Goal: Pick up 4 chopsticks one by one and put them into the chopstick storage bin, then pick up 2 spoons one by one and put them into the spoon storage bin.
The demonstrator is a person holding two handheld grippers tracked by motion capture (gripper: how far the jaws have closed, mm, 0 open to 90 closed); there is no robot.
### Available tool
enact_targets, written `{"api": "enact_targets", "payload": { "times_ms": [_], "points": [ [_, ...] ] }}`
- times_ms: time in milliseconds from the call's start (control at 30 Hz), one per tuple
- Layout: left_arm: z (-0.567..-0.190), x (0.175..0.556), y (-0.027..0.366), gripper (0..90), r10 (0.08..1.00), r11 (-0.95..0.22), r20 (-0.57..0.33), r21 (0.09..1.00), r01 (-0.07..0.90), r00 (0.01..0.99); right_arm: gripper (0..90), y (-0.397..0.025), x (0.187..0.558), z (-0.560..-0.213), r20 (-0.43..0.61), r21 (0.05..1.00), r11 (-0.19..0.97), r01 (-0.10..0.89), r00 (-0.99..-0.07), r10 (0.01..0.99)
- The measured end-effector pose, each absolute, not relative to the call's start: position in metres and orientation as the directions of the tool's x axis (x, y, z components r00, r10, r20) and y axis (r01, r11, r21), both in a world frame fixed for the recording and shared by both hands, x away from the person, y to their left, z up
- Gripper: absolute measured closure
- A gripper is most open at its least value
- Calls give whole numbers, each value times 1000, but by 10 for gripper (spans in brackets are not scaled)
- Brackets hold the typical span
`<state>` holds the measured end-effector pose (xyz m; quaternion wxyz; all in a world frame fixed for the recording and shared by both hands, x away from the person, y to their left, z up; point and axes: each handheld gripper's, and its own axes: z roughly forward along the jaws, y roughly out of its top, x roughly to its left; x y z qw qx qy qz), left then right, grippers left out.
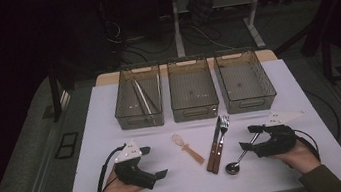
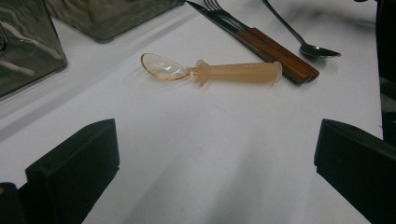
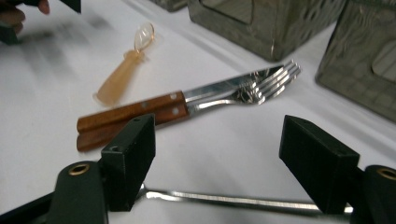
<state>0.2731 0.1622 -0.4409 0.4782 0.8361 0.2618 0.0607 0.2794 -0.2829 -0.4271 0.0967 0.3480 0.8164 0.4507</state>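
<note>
setup: three mesh bins point(image 1: 193, 95) in a row at the back of the worktop point(image 1: 120, 184), cutlery lying loose in front of them, looks like a sort-into-bins job

done so far: left bin point(image 1: 138, 103) already has something long and thin in it, chopsticks maybe, can't say for sure. The middle and right bins look bare to me

still out: plastic spoon point(image 2: 212, 71), knife point(image 1: 214, 145), fork point(image 1: 221, 139) and metal spoon point(image 1: 238, 159), all flat on the worktop. So most of it is left, I'd say

left gripper point(image 1: 150, 162): resting near the front edge, jaws wide apart, holding nothing. Plastic spoon lies ahead of it, near but not touching, bowl toward the bins

right gripper point(image 1: 251, 136): jaws apart too, standing either side of the metal spoon's handle point(image 3: 233, 199). Not closed on it yet, though whether a jaw brushes the handle is hard to tell

knife and fork: side by side and touching, wooden handles toward the person, just left of the metal spoon

my guess: metal spoon goes first, since it's lined up for a grab, and the plastic one looks next for the other hand
</note>
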Motion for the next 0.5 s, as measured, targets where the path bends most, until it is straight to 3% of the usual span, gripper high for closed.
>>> {"api": "enact_targets", "payload": {
  "times_ms": [167,500],
  "points": [
    [-441,273,161,0,495,-413,-146,828,379,857,345,-286,282,-429,174,755,388,529,-731,660],
    [-441,273,161,0,494,-417,-143,827,378,857,769,-279,283,-433,131,717,471,514,-763,633]
  ]
}}
